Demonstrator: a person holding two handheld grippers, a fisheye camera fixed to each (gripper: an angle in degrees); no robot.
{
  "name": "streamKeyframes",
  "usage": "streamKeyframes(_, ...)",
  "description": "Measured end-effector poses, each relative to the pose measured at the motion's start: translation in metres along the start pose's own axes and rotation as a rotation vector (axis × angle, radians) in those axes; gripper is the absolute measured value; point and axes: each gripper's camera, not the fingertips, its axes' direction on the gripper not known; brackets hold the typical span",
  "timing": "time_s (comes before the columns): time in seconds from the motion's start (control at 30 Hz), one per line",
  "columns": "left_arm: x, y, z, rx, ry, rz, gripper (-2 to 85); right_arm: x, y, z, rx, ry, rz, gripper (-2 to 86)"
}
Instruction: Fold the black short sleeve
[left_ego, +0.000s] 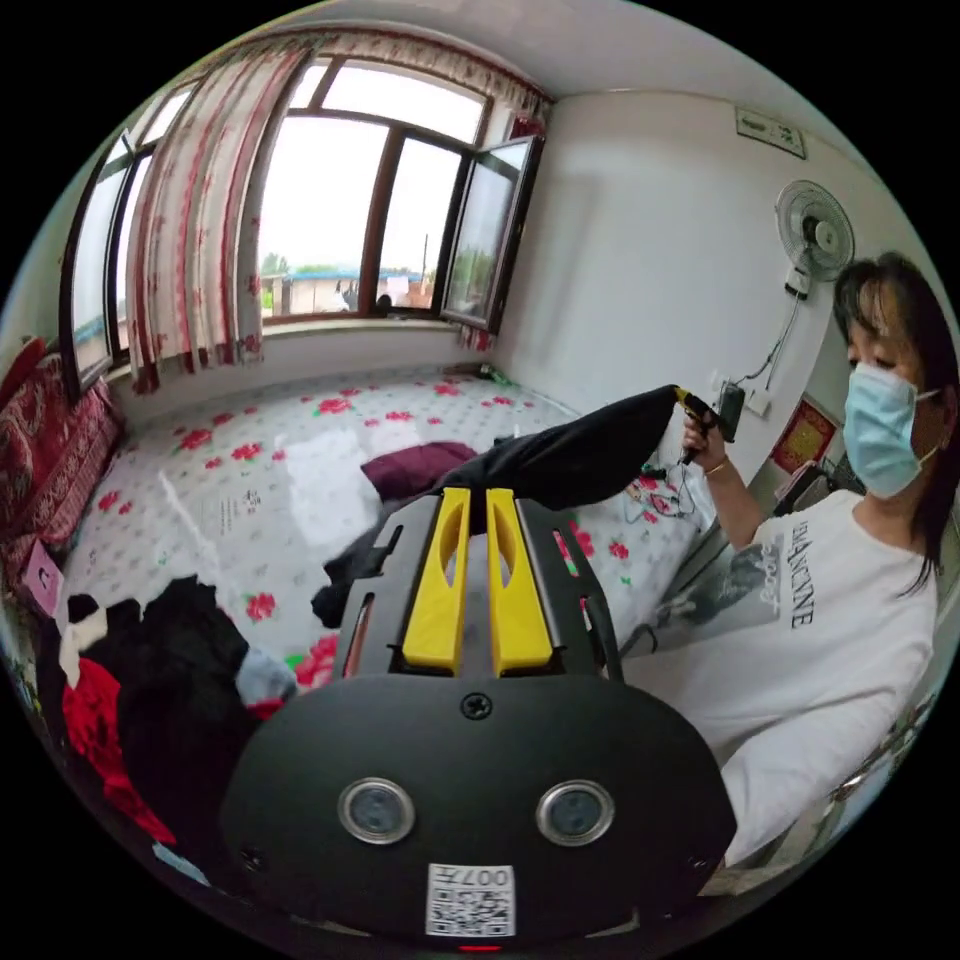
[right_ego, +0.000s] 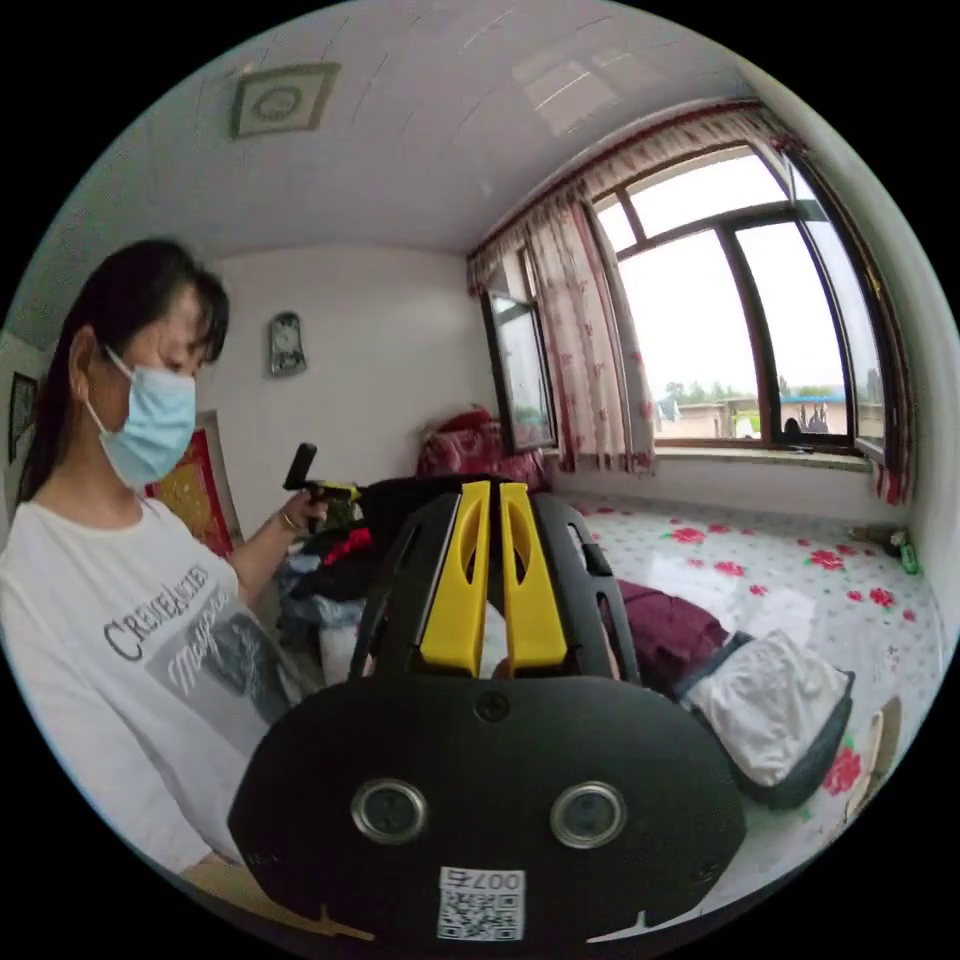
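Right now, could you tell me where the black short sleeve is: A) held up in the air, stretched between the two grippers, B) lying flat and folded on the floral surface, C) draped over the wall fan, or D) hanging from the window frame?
A: the black short sleeve hangs above the floral surface, one end at the left gripper, the other at the right gripper that the person holds raised.

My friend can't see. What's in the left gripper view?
A black shirt hangs stretched in the air between the left tool up close and the right tool in a person's hand. Below it is a flowery bed with a clothes pile.
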Motion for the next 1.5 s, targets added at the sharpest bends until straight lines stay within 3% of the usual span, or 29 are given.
streamKeyframes(0.17,-0.027,0.096,0.098,-0.226,0.057,-0.303,1.1,-0.024,0.136,0.036,-0.400,0.182,0.132,-0.1)
streamKeyframes(0.3,-0.051,0.205,0.207,-0.490,0.048,-0.632,2.4,0.004,0.302,0.086,-0.683,0.273,0.442,-0.1)
streamKeyframes(0.43,-0.037,0.263,0.253,-0.596,0.054,-0.752,5.2,0.025,0.422,0.121,-0.904,0.250,0.654,0.2)
streamKeyframes(0.53,-0.018,0.275,0.276,-0.667,0.021,-0.702,7.5,0.019,0.448,0.135,-0.988,0.307,0.601,0.6)
streamKeyframes(0.63,-0.005,0.276,0.302,-0.783,-0.058,-0.614,7.8,0.018,0.453,0.144,-1.000,0.363,0.539,1.2)
streamKeyframes(0.8,0.004,0.271,0.328,-0.891,-0.221,-0.480,0.2,0.028,0.479,0.163,-1.028,0.392,0.500,1.4)
streamKeyframes(0.9,0.002,0.274,0.332,-0.905,-0.218,-0.469,-0.7,0.031,0.522,0.179,-1.153,0.359,0.527,0.5)
streamKeyframes(1.17,-0.001,0.300,0.319,-0.947,-0.202,-0.503,-0.9,0.013,0.570,0.153,-1.199,0.336,0.563,-0.1)
streamKeyframes(1.33,-0.013,0.311,0.309,-0.928,-0.199,-0.562,-1.0,0.029,0.535,0.133,-0.993,0.444,0.530,1.0)
streamKeyframes(1.5,-0.028,0.304,0.311,-0.955,-0.214,-0.536,-1.0,0.071,0.531,0.180,-1.003,0.396,0.496,2.5)
